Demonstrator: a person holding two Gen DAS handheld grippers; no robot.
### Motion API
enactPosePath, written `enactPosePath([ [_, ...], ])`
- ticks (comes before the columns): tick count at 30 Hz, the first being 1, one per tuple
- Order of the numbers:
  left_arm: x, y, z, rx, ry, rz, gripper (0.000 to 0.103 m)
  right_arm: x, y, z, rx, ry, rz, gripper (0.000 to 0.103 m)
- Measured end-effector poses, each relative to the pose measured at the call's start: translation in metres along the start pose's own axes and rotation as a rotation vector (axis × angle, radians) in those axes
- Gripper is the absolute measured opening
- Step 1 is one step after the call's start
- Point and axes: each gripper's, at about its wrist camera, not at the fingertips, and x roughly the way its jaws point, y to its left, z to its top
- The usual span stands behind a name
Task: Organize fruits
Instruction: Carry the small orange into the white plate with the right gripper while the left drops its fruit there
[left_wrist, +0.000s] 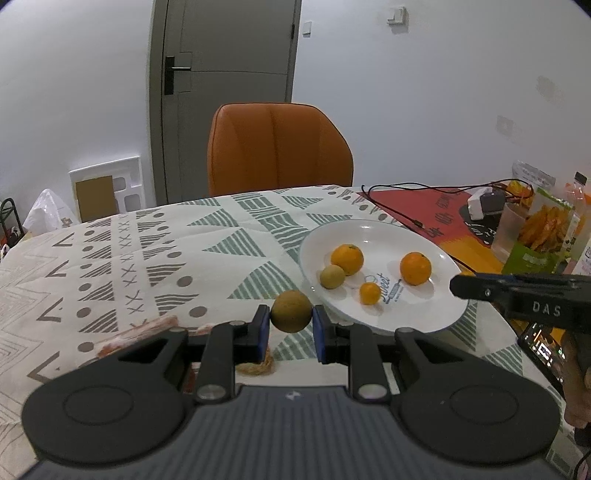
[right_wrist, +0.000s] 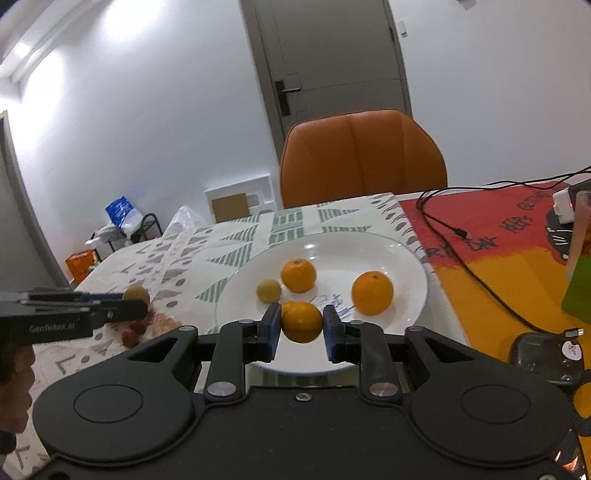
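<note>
Left of the plate (left_wrist: 436, 317) rim, left claw (left_wrist: 291, 325) clamped on brown fruit (left_wrist: 291, 311); right claw (right_wrist: 301, 328) seemingly gripping small orange (right_wrist: 301, 320) over near rim.

An orange chair (left_wrist: 279, 147) stands behind the table, before a grey door (left_wrist: 225, 74); black cable (right_wrist: 476, 254) crosses the red mat (right_wrist: 517, 236).

Phone (left_wrist: 543, 347) partly hiding behind the right gripper's finger, snack bags (left_wrist: 543, 236) running off the frame's right edge, reddish fruit (right_wrist: 138, 330) blurring beneath the left gripper (right_wrist: 142, 308), plate lettering (right_wrist: 332, 301) staying illegible
</note>
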Motion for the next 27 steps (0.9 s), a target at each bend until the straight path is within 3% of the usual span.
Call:
enactPosePath([
  [1,0.001,-0.001,0.001,0.002,0.001,0.000,0.023,0.000,-0.001,0.000,0.002,-0.006,-0.015,0.047],
  [3,0.002,-0.003,0.002,0.008,0.002,-0.002,0.023,-0.003,-0.001,0.000,-0.016,-0.024,-0.018,0.052],
  [27,0.039,-0.049,0.024,0.093,0.008,-0.066,0.023,-0.019,-0.032,-0.027,0.103,0.000,-0.044,0.058],
])
